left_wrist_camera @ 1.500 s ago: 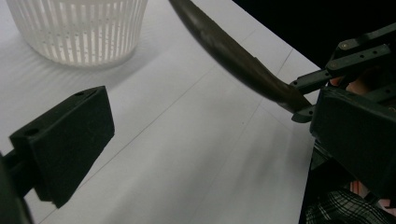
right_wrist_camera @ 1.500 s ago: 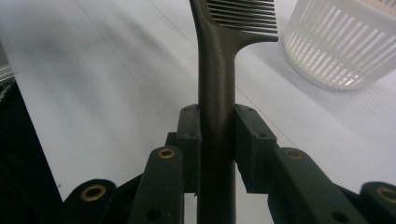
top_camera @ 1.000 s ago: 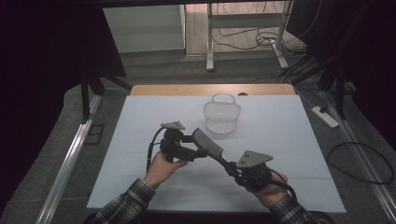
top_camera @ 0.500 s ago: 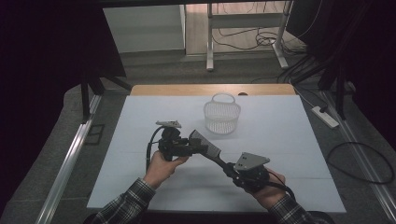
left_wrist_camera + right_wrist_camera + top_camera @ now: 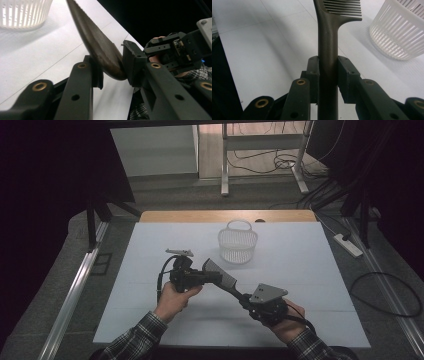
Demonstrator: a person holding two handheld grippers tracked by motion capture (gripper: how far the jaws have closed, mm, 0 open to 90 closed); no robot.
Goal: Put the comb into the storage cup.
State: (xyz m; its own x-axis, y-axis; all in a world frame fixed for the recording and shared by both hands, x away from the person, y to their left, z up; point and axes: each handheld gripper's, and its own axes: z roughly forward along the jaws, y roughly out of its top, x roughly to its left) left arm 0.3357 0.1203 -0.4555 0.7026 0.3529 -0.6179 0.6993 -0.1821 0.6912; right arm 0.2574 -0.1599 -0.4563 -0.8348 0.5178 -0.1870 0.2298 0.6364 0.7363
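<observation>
A dark comb (image 5: 227,279) hangs above the white table (image 5: 300,255), held between both grippers. My right gripper (image 5: 244,297) is shut on the comb's handle (image 5: 328,37), its pads (image 5: 345,72) pressing on both sides, and the teeth point away from it. My left gripper (image 5: 212,276) comes in from the left. Its jaws have just been closing on the comb's toothed head (image 5: 100,45), which now sits pinched between the pads (image 5: 96,76). In the left gripper view the right gripper's body (image 5: 175,50) shows just behind.
A white slatted basket (image 5: 238,245) with a handle stands upright on the table just beyond the comb, also seen as the basket (image 5: 402,35) at the right gripper view's upper right. Table legs and cables lie on the floor beyond the far edge.
The left gripper's jaws have closed from wide open onto the comb's head. Both hands and the comb have stayed where they were.
</observation>
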